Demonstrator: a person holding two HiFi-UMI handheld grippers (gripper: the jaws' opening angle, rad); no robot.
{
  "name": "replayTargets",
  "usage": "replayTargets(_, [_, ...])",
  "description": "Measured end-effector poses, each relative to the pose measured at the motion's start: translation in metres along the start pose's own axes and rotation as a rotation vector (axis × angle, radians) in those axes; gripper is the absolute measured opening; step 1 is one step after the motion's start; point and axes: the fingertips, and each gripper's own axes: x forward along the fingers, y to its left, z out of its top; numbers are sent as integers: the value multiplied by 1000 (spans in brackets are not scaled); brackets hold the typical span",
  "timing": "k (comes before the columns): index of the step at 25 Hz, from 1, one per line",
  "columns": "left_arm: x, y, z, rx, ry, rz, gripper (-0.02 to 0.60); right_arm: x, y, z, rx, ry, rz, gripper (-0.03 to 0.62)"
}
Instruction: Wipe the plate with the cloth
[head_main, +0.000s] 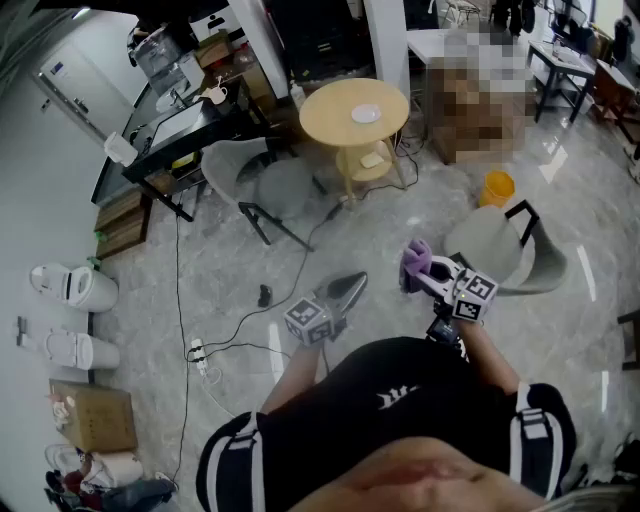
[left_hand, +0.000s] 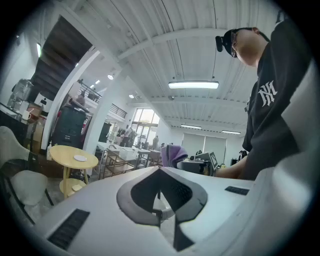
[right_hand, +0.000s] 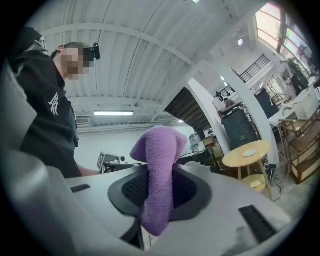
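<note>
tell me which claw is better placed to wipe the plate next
Right. The right claw is shut on the purple cloth; the left claw is shut and empty. The plate sits on the round yellow table, far from both, so the right one likely just needs carrying over.

Head view: overhead, steeply down at the floor (head_main: 140, 330).
Left gripper view: low, tilted upward along left claw (left_hand: 161, 192).
Right gripper view: likewise, along right claw (right_hand: 157, 195).
Shared by all: far round worktop (head_main: 330, 120) (left_hand: 62, 152) (right_hand: 235, 159), cloth (right_hand: 159, 150) (head_main: 417, 260) (left_hand: 172, 152).

Cloth (right_hand: 159, 175) purple; plate (head_main: 366, 114) white; round table (head_main: 325, 118) pale yellow; floor (head_main: 380, 240) grey, marbled; person's top (head_main: 420, 400) blk.
</note>
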Motion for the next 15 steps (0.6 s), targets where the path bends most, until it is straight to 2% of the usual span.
replayTargets(3, [4,-1,4,18,-14,-1,12,-3,-3,-1,-4,-1,-7,89])
replayTargets(10, [13,-10,-3,-7,4,-2,12,-9,-4,-3,-22,2,-2,89])
replayTargets(15, [15,-10,-12,12,9,4,12,-15,-11,-5,-19,13,-37,92])
